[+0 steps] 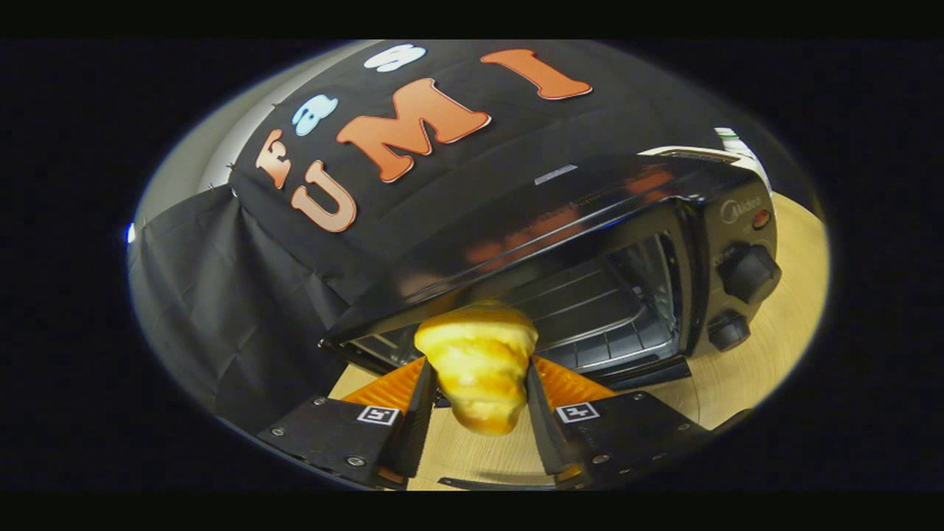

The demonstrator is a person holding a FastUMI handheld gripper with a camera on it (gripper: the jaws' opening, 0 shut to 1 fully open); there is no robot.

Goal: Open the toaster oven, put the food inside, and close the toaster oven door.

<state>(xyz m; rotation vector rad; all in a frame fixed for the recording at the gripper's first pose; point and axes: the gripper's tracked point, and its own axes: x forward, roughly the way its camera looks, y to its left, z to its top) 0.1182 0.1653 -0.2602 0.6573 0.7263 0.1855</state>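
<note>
With both fingers pressed against its sides, the gripper has a firm hold on the croissant, which sits between them with its long axis pointing roughly forward, along the fingers, the tapered near end hanging a bit low and the fat end aimed ahead. So the food's in hand, not on the surface and not in the oven yet.

Straight ahead and very close is the toaster oven. Its door looks dropped open, lying flat along the bottom front, and the mouth is wide open right behind the croissant's far tip. The whole view's tilted, so the oven looks like it's leaning, but the opening lies dead ahead of the fingers, maybe slightly to the right.

Inside, the wire rack looks bare, nothing sitting on it as far as can be seen. Knobs are on the oven's right-hand panel, well clear of the path.

Best guess: opening's done, and the next bit is a push forward onto the rack. The top edge of the opening is close above the croissant, so that's the thing to clip.
</note>
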